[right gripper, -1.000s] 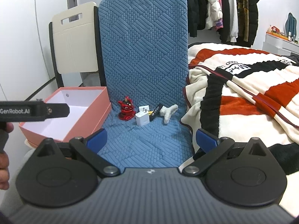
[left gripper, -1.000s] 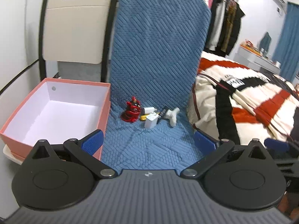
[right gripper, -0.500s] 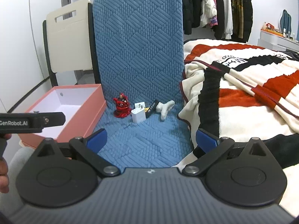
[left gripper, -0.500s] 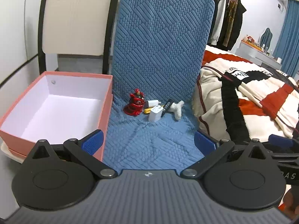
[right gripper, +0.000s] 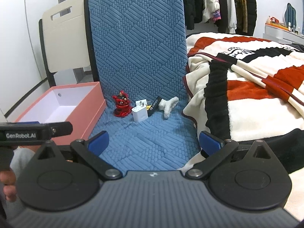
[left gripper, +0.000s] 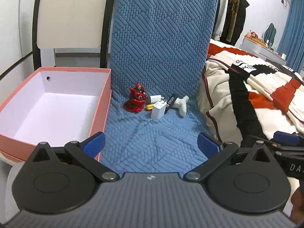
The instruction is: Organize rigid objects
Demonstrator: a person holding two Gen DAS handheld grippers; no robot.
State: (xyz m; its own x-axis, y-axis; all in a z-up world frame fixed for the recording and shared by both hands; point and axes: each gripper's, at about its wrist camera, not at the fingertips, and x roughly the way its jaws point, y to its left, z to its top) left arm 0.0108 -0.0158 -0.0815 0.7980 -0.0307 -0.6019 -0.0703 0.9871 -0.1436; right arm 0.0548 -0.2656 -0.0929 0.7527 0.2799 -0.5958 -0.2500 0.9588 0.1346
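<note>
**Inspector A:** Left gripper (left gripper: 151, 142), low centre of the left wrist view: jaws spread wide, nothing between the blue pads, blue quilted cushion (left gripper: 152, 136) beneath. The right gripper (right gripper: 153, 140) reads the same in its own view, wide apart and empty.

**Inspector B:** Location of the items?

**Inspector A:** Clustered mid-frame at the fold where the cushion's seat meets its back. Red figurine (left gripper: 135, 102) at the left of the group. White charger (left gripper: 158, 110) just right of it, prongs up, with a second white plug (left gripper: 154, 98) and a yellow piece (left gripper: 150, 106) behind. A black stick (left gripper: 170, 102) leans against the charger; a white fuzzy piece (left gripper: 182, 104) lies at the right end.

**Inspector B:** Container?

**Inspector A:** Pink box (left gripper: 98, 106), open, white inside, left of frame, its wall against the cushion's edge. Striped blanket (left gripper: 266, 87) fills the right. Both grippers are well apart from the cluster.
</note>
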